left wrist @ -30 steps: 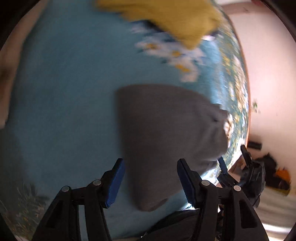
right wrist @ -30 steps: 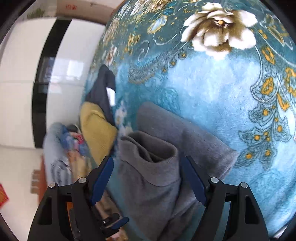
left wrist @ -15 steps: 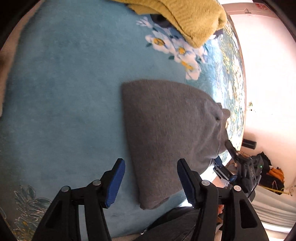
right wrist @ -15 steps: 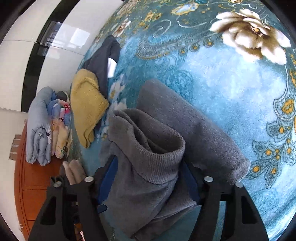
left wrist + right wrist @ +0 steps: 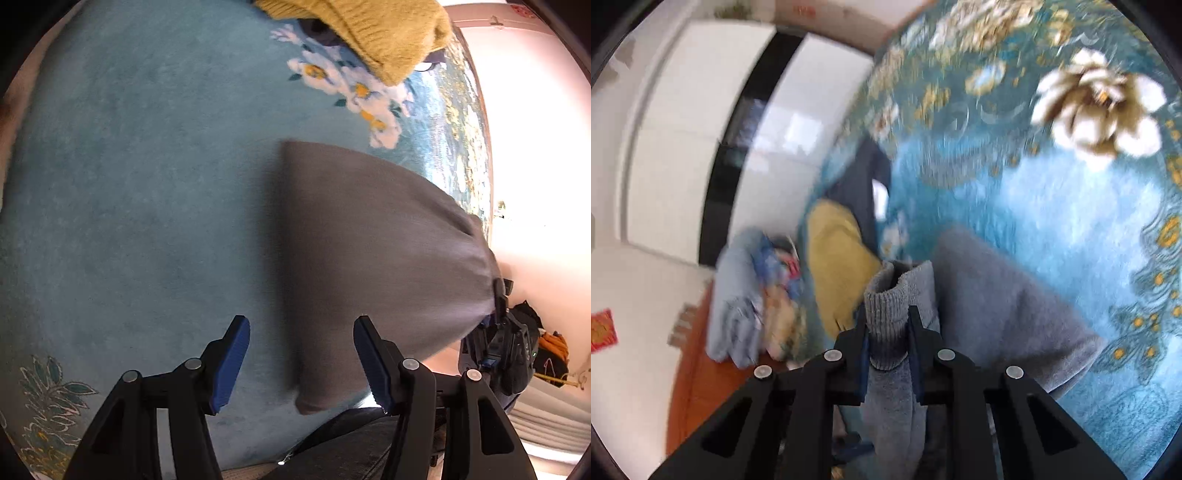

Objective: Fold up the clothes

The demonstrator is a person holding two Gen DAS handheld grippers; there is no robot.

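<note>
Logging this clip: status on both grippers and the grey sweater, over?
Right gripper closing on the grey sweater collar, fabric between its fingers. Left gripper open, empty, over the sweater's lower edge. Yellow sweater lies apart on the blue blanket; nothing in the way.

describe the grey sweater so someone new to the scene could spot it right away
Start at the teal flowered blanket that fills most of both views. The grey sweater lies on it, below the folded yellow sweater. It is the only plain grey garment, and the right gripper is closing on its ribbed collar.
</note>
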